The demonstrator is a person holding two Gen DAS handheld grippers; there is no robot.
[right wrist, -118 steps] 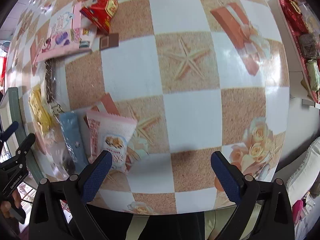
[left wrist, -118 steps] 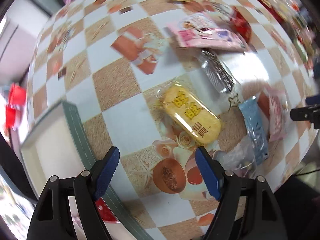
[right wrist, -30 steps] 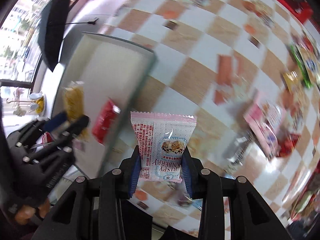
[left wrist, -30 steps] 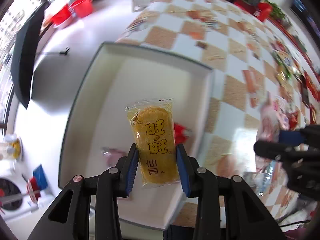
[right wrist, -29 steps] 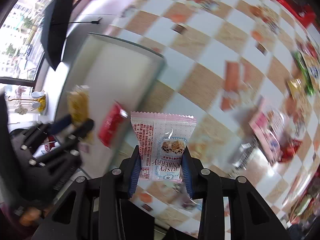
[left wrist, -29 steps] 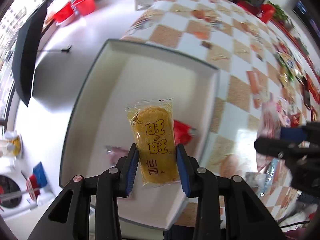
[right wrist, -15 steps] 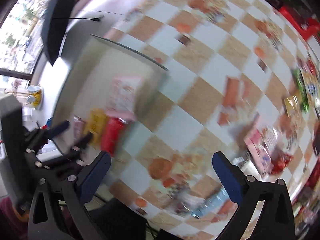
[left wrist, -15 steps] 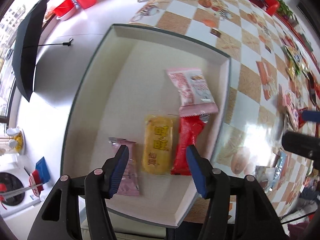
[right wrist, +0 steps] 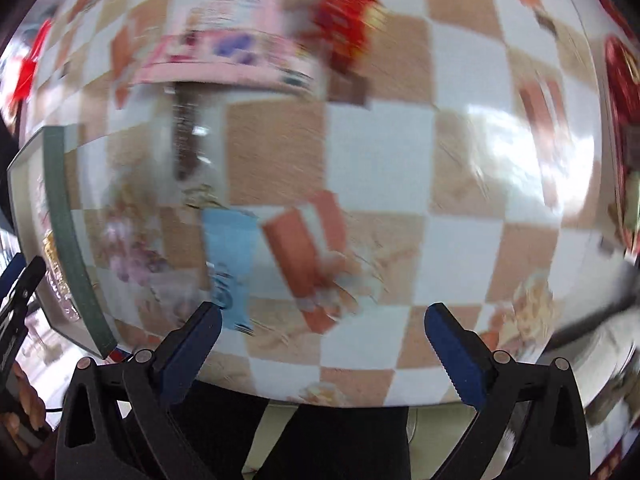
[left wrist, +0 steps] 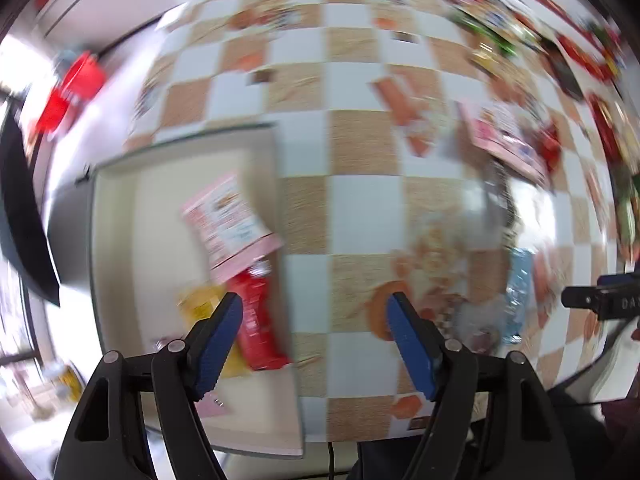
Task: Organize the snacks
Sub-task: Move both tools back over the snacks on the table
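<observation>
Both views are motion-blurred. In the left wrist view a white tray with a green rim holds a pink snack pack, a red pack and a yellow rice cracker pack. My left gripper is open and empty above the tray's right edge. My right gripper is open and empty above the checkered table, near a light blue packet that also shows in the left wrist view. A large pink pack and a red pack lie farther back.
The tray's green rim shows at the left of the right wrist view. A clear wrapper with dark contents lies by the blue packet. Several more snacks line the table's far right edge. A red tray sits at far right.
Both grippers have swung from the tray toward the table's loose snacks. Earlier the left let go of the yellow pack and the right let go of the pink pack into the tray.
</observation>
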